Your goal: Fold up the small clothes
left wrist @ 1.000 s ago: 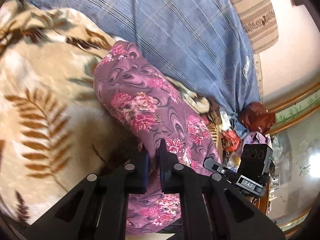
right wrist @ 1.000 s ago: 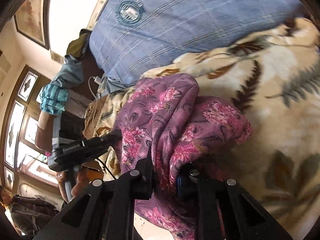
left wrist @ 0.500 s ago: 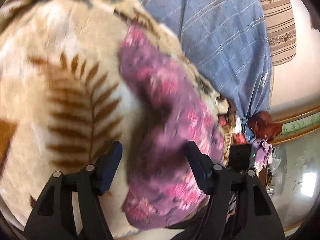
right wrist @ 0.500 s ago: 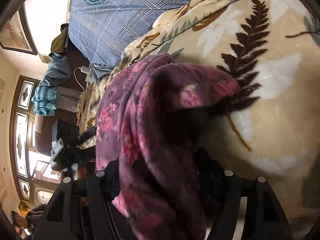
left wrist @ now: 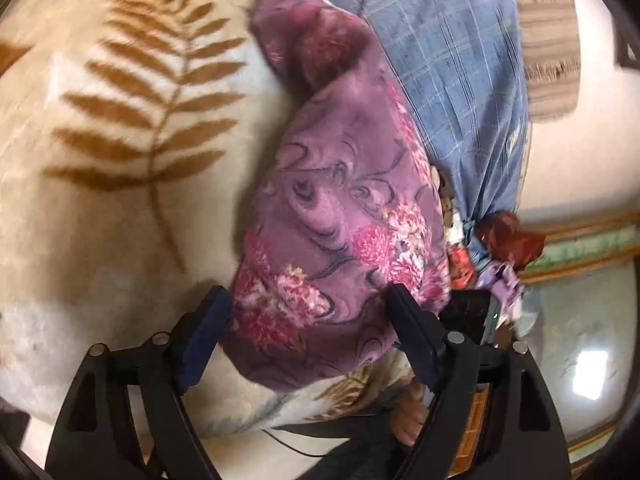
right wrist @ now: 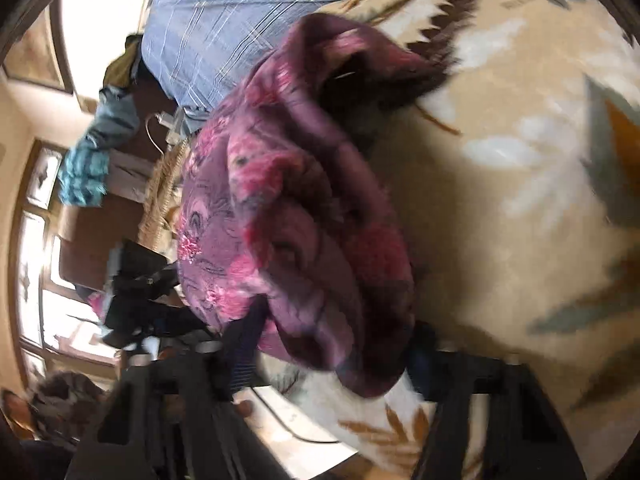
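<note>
A purple garment with pink flowers (left wrist: 344, 200) lies folded in a long bundle on a cream blanket with brown fern leaves (left wrist: 120, 128). My left gripper (left wrist: 308, 332) is open, its two fingers standing either side of the bundle's near end, not clamped on it. In the right wrist view the same garment (right wrist: 296, 216) lies bunched on the blanket (right wrist: 520, 184). My right gripper (right wrist: 336, 344) is open too, with the garment's near end between its spread fingers. That view is blurred.
A blue checked cloth (left wrist: 460, 80) lies behind the garment, also in the right wrist view (right wrist: 224, 16). The blanket's edge drops off near the grippers. Clutter, a reddish bag (left wrist: 508, 236) and a glass cabinet lie beyond. The other gripper (right wrist: 136, 280) shows at left.
Both grippers were shut on the purple garment a second ago. They have opened and let it go, and the garment now rests on the blanket. Both cameras have drawn back slightly.
</note>
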`<state>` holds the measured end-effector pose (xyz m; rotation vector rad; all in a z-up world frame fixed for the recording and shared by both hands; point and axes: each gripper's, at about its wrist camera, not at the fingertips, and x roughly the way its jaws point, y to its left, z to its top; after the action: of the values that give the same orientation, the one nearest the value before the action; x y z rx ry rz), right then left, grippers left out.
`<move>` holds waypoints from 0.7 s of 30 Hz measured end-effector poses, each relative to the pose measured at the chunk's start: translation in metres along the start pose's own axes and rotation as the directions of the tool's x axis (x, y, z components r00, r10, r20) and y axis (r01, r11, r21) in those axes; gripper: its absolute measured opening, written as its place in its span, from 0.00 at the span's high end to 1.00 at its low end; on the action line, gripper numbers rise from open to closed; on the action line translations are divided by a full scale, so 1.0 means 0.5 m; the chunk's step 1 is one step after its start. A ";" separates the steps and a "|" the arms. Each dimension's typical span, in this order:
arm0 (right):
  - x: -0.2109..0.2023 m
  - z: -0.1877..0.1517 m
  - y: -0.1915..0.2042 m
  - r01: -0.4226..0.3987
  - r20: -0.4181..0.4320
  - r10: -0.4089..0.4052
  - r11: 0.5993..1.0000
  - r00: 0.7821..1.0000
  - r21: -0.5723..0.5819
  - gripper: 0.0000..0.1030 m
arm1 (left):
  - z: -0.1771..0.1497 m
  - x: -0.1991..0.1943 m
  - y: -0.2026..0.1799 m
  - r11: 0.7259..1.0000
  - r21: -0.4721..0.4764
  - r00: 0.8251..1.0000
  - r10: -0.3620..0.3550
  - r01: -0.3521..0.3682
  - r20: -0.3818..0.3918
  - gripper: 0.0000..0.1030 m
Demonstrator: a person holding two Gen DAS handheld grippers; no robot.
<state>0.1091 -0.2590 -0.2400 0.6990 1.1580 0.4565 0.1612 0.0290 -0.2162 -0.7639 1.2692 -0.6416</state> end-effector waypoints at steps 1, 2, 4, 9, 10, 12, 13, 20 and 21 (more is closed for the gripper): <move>0.010 0.000 0.003 0.011 -0.008 -0.011 1.000 1.000 0.004 0.76 | -0.001 0.003 -0.008 1.000 0.010 1.000 0.009 -0.009 0.000 0.30; 0.017 -0.002 0.007 -0.013 -0.024 0.013 1.000 1.000 0.019 0.84 | -0.004 0.002 -0.021 0.999 0.033 0.999 0.038 -0.038 0.006 0.42; 0.001 -0.007 0.041 0.026 -0.019 -0.026 1.000 0.999 -0.016 0.85 | -0.004 -0.020 -0.047 0.998 0.045 0.999 0.034 -0.033 -0.024 0.59; -0.098 -0.067 0.122 -0.063 -0.015 0.063 0.997 0.998 -0.051 0.85 | -0.048 -0.112 -0.044 0.998 -0.030 0.994 -0.056 0.053 -0.096 0.60; -0.094 -0.081 0.119 -0.081 -0.039 0.080 0.996 0.996 -0.042 0.84 | -0.057 -0.111 -0.026 0.999 -0.049 0.993 -0.028 0.022 -0.116 0.60; -0.043 -0.115 0.091 -0.083 -0.130 0.079 0.996 0.988 -0.031 0.79 | -0.072 -0.088 0.017 0.989 -0.058 0.981 0.124 -0.134 -0.150 0.59; -0.017 -0.124 0.074 -0.067 -0.161 0.064 0.998 0.985 -0.013 0.79 | -0.077 -0.080 0.036 0.982 -0.057 0.973 0.167 -0.178 -0.162 0.58; -0.051 -0.111 0.054 -0.045 -0.076 0.046 0.999 0.996 0.016 0.42 | -0.068 -0.138 -0.019 0.987 0.067 0.988 0.147 -0.144 -0.044 0.45; -0.081 -0.107 0.066 -0.045 -0.033 0.045 0.999 0.998 -0.003 0.30 | -0.055 -0.152 -0.037 0.988 0.085 0.991 0.135 -0.133 -0.024 0.42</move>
<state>0.0457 -0.2482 -0.2017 0.7176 1.1738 0.5099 0.1196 0.0735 -0.1601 -0.5971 1.3007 -0.5944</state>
